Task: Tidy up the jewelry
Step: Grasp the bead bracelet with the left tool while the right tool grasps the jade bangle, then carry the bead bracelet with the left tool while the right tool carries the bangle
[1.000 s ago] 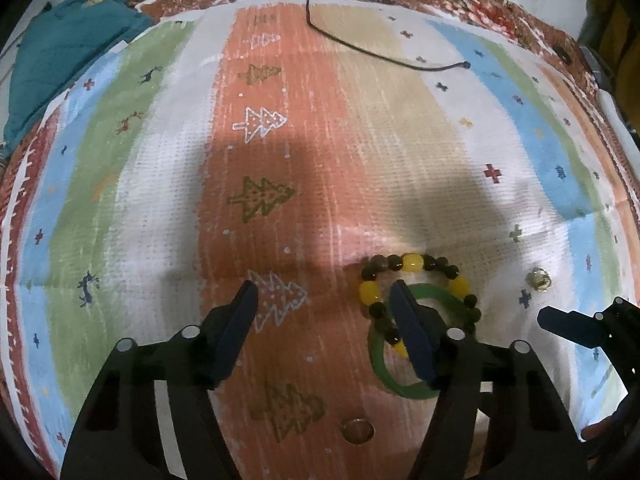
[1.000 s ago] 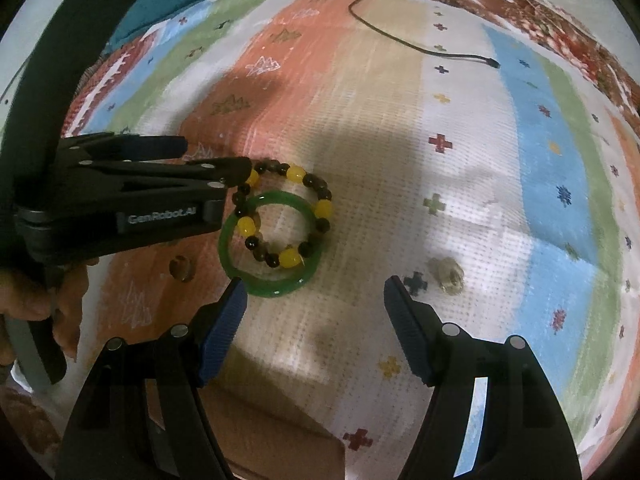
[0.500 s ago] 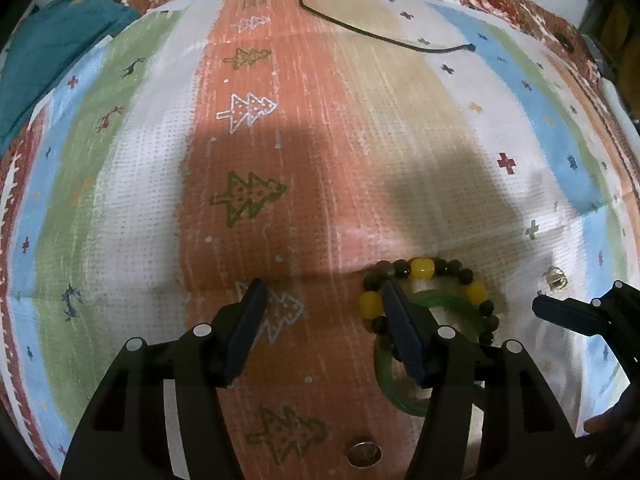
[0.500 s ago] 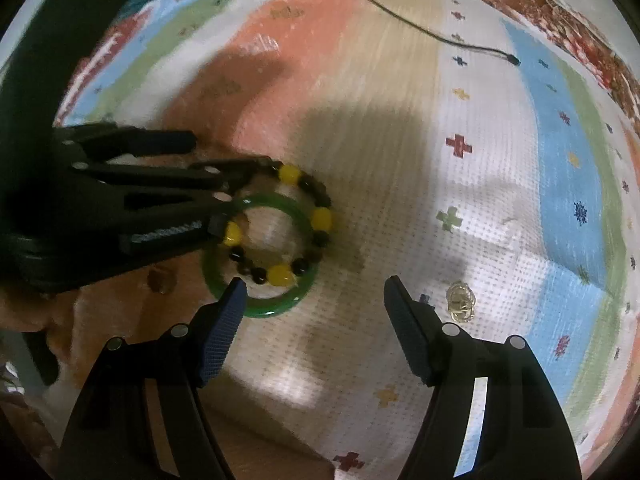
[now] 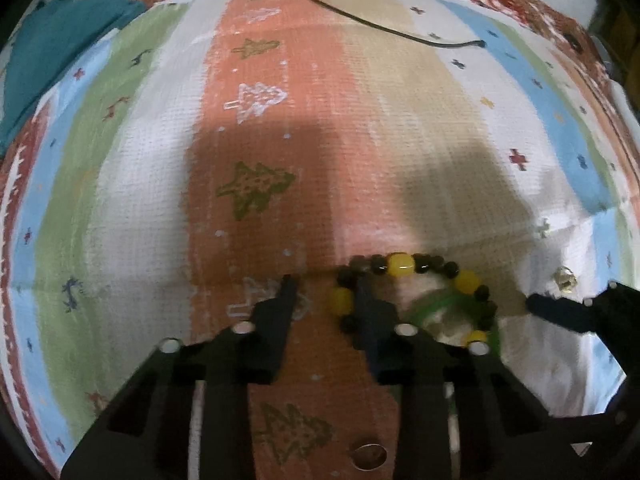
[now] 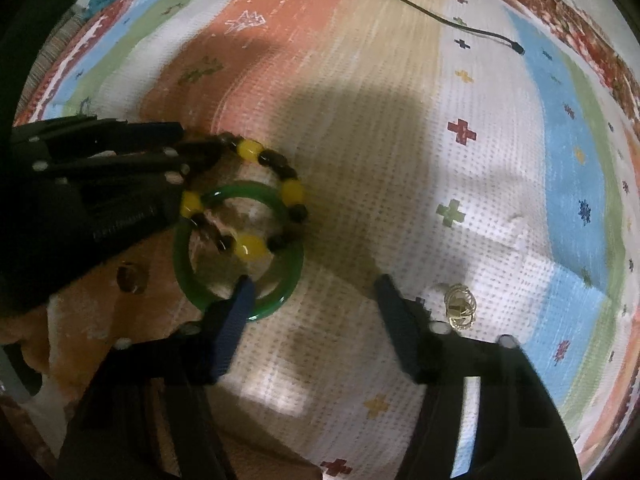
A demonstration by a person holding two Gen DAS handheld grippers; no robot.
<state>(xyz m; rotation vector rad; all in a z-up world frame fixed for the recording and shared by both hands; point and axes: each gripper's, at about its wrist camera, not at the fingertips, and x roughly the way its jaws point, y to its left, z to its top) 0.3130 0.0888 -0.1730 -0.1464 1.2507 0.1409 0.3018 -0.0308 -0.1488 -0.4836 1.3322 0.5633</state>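
Observation:
A bead bracelet (image 5: pixel 400 265) of dark and yellow beads lies partly over a green bangle (image 6: pixel 280 280) on the striped cloth. My left gripper (image 5: pixel 325 286) is open, its right finger inside the bead loop and its left finger outside, straddling the bracelet's left side. It also shows in the right wrist view (image 6: pixel 176 148). My right gripper (image 6: pixel 314 284) is open and empty, its left fingertip over the bangle's near rim. A gold earring (image 6: pixel 460 304) lies just right of my right gripper, and shows in the left wrist view (image 5: pixel 564 278). A small ring (image 5: pixel 369 456) lies near my left gripper's base.
A black cable (image 5: pixel 400 32) runs across the far side of the cloth. A teal cloth (image 5: pixel 60 48) is bunched at the far left. The patterned cloth (image 6: pixel 480 160) covers the whole surface.
My left gripper has narrowed and pushed forward onto the bead bracelet's left side. My right gripper moved forward and left, its left finger now over the bangle.

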